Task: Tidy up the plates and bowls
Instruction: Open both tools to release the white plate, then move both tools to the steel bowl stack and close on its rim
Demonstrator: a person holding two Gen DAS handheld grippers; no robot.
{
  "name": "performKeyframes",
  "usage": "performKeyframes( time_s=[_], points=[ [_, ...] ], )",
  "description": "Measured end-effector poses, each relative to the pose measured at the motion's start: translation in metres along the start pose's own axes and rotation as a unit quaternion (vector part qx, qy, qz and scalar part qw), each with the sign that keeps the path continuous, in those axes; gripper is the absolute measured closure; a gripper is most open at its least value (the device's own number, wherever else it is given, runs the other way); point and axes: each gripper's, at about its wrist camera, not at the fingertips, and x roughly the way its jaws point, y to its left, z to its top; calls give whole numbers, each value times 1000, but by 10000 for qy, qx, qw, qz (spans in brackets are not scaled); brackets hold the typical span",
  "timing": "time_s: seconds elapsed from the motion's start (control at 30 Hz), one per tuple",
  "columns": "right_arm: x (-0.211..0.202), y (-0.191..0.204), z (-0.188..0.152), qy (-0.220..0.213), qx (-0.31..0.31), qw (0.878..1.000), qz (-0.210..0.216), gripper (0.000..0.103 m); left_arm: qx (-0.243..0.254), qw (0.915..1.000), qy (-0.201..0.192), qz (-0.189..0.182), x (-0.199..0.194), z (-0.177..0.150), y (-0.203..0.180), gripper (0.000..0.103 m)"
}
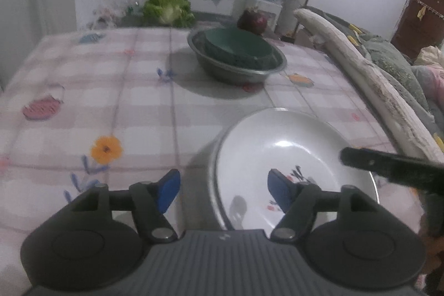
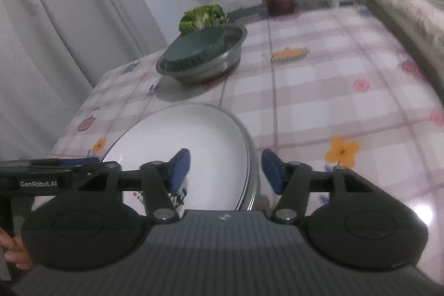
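Both hand-held grippers, left [image 1: 223, 189] & right [image 2: 225, 171], are spread, straddling opposite rims of white plate [image 1: 280, 154], no contact; steel bowl [image 1: 236, 57] beyond plate on worktop [image 1: 111, 101].

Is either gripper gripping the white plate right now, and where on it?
Neither. The left gripper and right gripper both straddle the white plate's rim, open.

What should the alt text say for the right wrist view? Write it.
The right gripper hangs open astride the near rim of a white plate on a checked tablecloth. Behind, a green bowl sits in a metal basin; the left gripper enters from the left.
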Motion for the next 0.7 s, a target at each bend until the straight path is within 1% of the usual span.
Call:
performKeyframes(
  time_s=[0.03, 0.07, 0.17, 0.2, 0.23, 0.27, 0.37, 0.47, 0.57, 0.63, 0.67, 0.7],
  points=[
    [-2, 0, 4, -44, -43, 10000, -36, 35, 0, 10000, -50, 27, -2, 3, 1, 31],
    [-3, -1, 7, -85, -69, 9999, -56, 34, 3, 9999, -101, 47, -3, 6, 3, 31],
    [-6, -4, 23, -192, -97, 9998, -25, 34, 70, 9994, -304, 143, -7, 22, 6, 29],
    [-7, -5, 31, -227, -106, 9997, 16, 34, 102, 9991, -374, 168, -7, 28, 6, 27],
    [-6, -7, 40, -264, -114, 9996, 69, 34, 131, 9987, -455, 193, -7, 35, 7, 22],
    [-5, -7, 46, -300, -127, 9994, 106, 34, 160, 9981, -560, 223, -7, 42, 7, 21],
    [4, -10, 70, -361, -196, 9991, 117, 34, 173, 9968, -728, 288, 1, 65, 10, 20],
    [21, -14, 95, -367, -211, 9990, 105, 34, 95, 9958, -832, 371, 18, 89, 17, 20],
    [43, -20, 118, -343, -188, 9992, 105, 34, 78, 9948, -909, 459, 39, 109, 23, 23],
    [60, -25, 132, -281, -135, 9995, 94, 35, 118, 9946, -893, 525, 53, 119, 25, 29],
    [68, -27, 137, -257, -115, 9996, 83, 36, 134, 9946, -871, 547, 60, 123, 26, 30],
    [77, -29, 142, -212, -112, 9997, 71, 37, 122, 9948, -840, 555, 68, 127, 27, 34]
  ],
)
